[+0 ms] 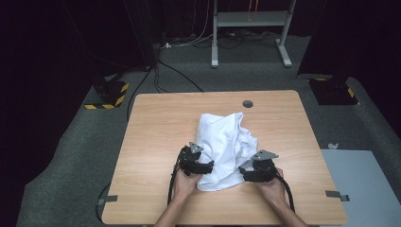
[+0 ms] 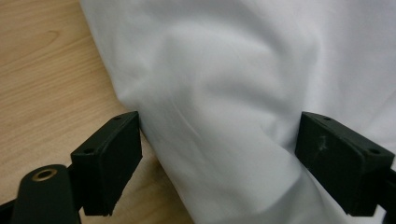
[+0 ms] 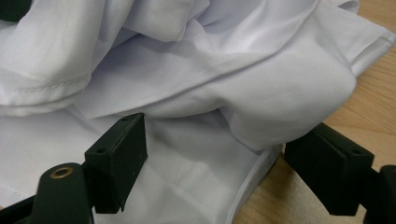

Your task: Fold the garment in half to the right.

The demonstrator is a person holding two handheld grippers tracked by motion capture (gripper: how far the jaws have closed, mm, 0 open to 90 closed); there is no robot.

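A crumpled white cloth (image 1: 226, 139) lies in a heap on the middle of the wooden table (image 1: 156, 123). My left gripper (image 1: 208, 166) rests at the cloth's near left edge, pointing right into it. In the left gripper view its jaws stand wide apart (image 2: 219, 130) with a soft fold of cloth (image 2: 219, 93) bulging between them. My right gripper (image 1: 243, 168) sits at the near right edge, pointing left. Its jaws (image 3: 229, 135) are also wide, with layered folds and a hemmed edge of the cloth (image 3: 210, 84) lying between them, not pinched.
Bare wood surrounds the cloth on every side. A round cable hole (image 1: 248, 103) is near the table's far edge. A grey panel (image 1: 359, 184) lies on the floor to the right, and a desk frame (image 1: 249, 28) stands beyond the table.
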